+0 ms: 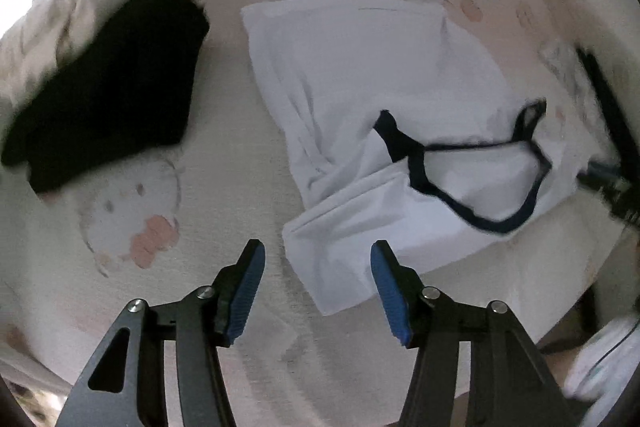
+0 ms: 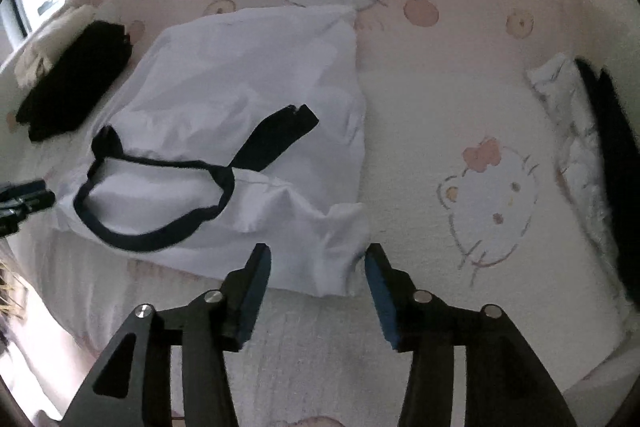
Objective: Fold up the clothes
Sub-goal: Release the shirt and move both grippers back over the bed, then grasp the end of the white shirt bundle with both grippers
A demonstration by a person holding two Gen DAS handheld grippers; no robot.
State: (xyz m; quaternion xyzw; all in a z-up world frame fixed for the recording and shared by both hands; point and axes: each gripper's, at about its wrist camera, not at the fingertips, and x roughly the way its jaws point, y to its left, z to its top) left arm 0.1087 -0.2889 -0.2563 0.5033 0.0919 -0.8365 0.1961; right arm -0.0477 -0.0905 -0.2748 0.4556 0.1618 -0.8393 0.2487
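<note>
The left gripper (image 1: pixel 317 259) is being held with its jaws apart and nothing between the pads, poised above the near left corner of the white T-shirt (image 1: pixel 360 99), where a doubled flap of cloth is lying on the bed sheet (image 1: pixel 224 187). The right gripper (image 2: pixel 318 261) is likewise being held open and empty, its jaws framing the near right corner of the same shirt, which is seen hanging just past the blue pads. The shirt is being shown spread across the pink cartoon-cat sheet, partly gathered, with its navy neckline (image 1: pixel 472 183) turned toward the near edge and one navy-cuffed sleeve (image 2: pixel 276 139) thrown across the chest. A dark folded garment (image 1: pixel 108 87) is lying well apart to the shirt's left, and a white, patterned cloth (image 2: pixel 568 131) with something dark beside it is resting at the far right edge of the bed. By the look of things, a fold of the T-shirt is being set up rather than finished. For the next move, both corners would need to be pinched cleanly, through all layers, and carried together so that the cloth is not dragged or bunched further.
</note>
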